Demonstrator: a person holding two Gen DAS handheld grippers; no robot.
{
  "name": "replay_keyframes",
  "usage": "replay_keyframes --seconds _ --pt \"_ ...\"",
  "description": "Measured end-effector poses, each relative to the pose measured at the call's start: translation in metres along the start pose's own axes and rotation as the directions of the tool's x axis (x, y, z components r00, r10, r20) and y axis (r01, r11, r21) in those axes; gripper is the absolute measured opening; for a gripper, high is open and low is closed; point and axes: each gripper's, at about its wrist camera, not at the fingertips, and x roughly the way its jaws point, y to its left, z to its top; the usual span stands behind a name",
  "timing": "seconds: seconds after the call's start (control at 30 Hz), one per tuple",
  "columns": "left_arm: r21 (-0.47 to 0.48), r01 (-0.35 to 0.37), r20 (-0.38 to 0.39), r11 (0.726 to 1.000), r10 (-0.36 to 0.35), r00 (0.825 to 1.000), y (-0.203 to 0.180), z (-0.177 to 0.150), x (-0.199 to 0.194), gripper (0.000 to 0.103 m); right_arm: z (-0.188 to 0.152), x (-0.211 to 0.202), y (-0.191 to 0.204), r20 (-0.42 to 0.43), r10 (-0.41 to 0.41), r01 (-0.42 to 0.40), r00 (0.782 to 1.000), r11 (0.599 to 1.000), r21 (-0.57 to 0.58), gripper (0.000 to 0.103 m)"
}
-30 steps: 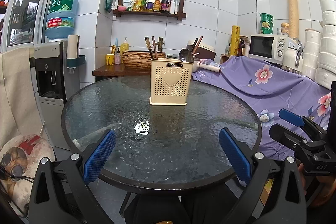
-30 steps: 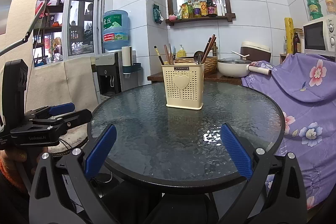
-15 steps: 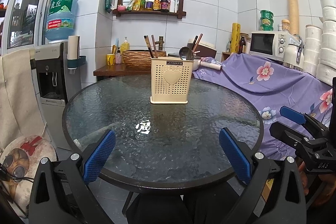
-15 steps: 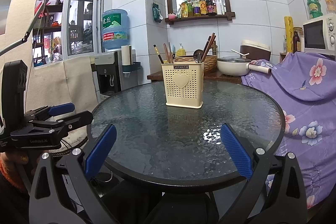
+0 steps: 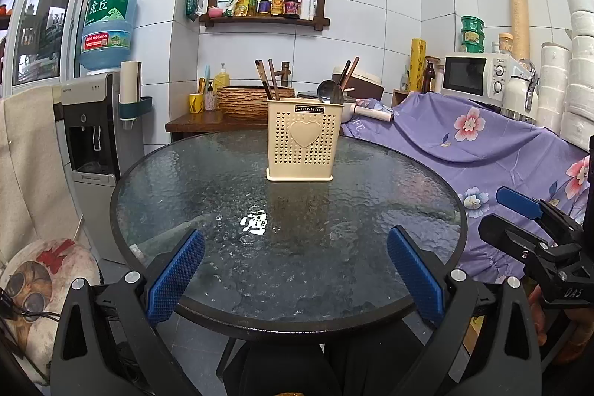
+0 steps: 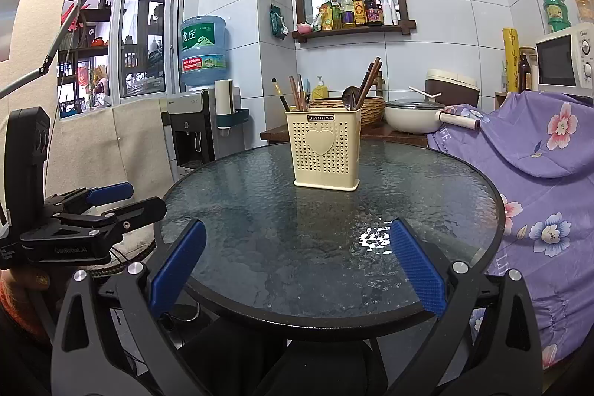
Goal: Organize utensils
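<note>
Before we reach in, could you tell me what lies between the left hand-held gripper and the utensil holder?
Only bare glass table, in the left wrist view.

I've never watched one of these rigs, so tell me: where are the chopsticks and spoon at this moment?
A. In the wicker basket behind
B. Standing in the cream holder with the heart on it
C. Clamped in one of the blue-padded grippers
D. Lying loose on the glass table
B: the chopsticks and spoon stick up out of the cream holder, while the left gripper and right gripper hang open with nothing between their pads.
</note>
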Motion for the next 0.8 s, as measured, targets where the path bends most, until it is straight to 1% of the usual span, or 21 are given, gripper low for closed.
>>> replay_keyframes --seconds 0.8 --pt "0.001 0.002 0.001 1.000 -0.002 1.000 0.0017 0.0001 0.0009 0.097 0.0006 -0.0009 0.0024 -0.001 0.004 -0.004 1.000 1.000 -0.001 0.097"
